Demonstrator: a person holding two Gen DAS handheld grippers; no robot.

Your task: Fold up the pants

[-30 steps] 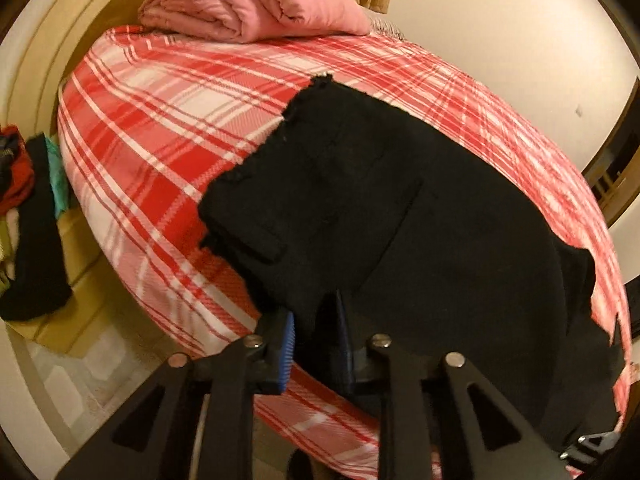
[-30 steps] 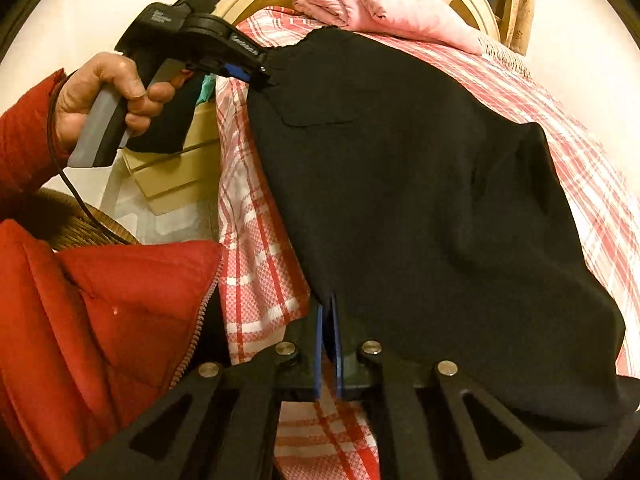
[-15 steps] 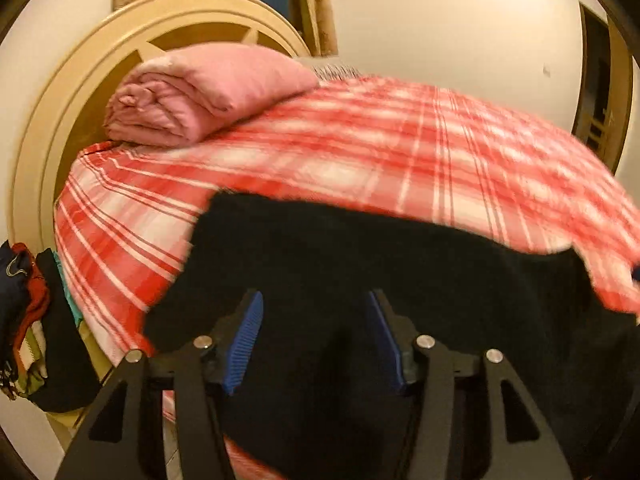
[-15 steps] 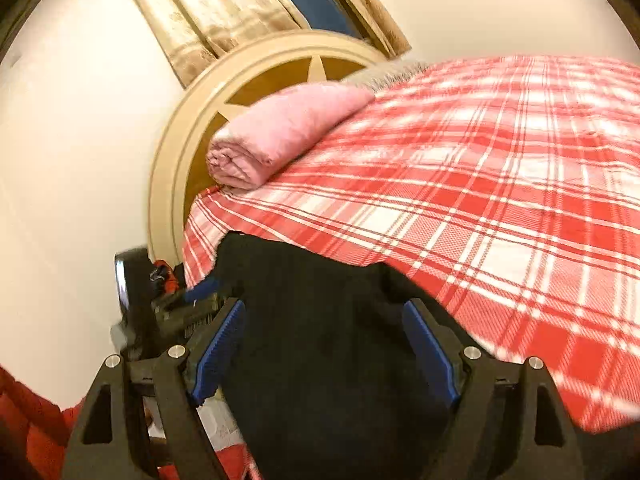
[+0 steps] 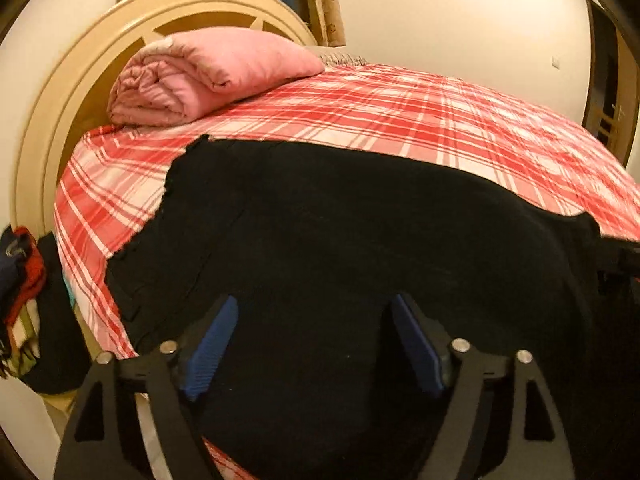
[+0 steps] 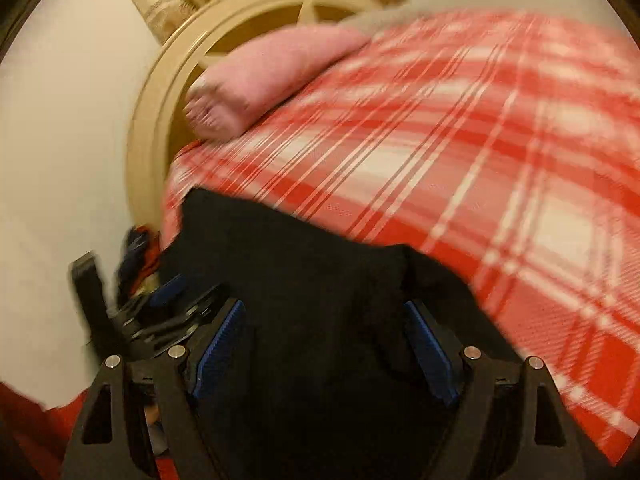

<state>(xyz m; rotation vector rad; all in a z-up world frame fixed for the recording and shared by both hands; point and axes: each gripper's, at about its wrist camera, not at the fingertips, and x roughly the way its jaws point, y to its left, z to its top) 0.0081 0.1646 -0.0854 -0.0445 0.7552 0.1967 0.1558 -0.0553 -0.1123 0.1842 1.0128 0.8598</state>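
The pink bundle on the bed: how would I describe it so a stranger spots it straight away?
Start at the round cream headboard and the red plaid bedspread. The pink bundle lies on the bedspread right against that headboard. It is a soft rolled quilt, plain pink, unlike the flat black pants nearer the camera.

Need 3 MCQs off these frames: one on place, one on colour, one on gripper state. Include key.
1. Where does the pink blanket lie?
A. by the headboard
B. on the floor
C. on the pants

2. What colour are the pants?
A. blue
B. black
C. grey

3. How stands the left hand-held gripper?
A. shut on the pants
B. shut, empty
C. open

Key: 1 A, it lies rolled against the headboard's curve. 2 B, black cloth on the red plaid bedspread. 3 C, blue pads wide apart; the right hand-held gripper too.
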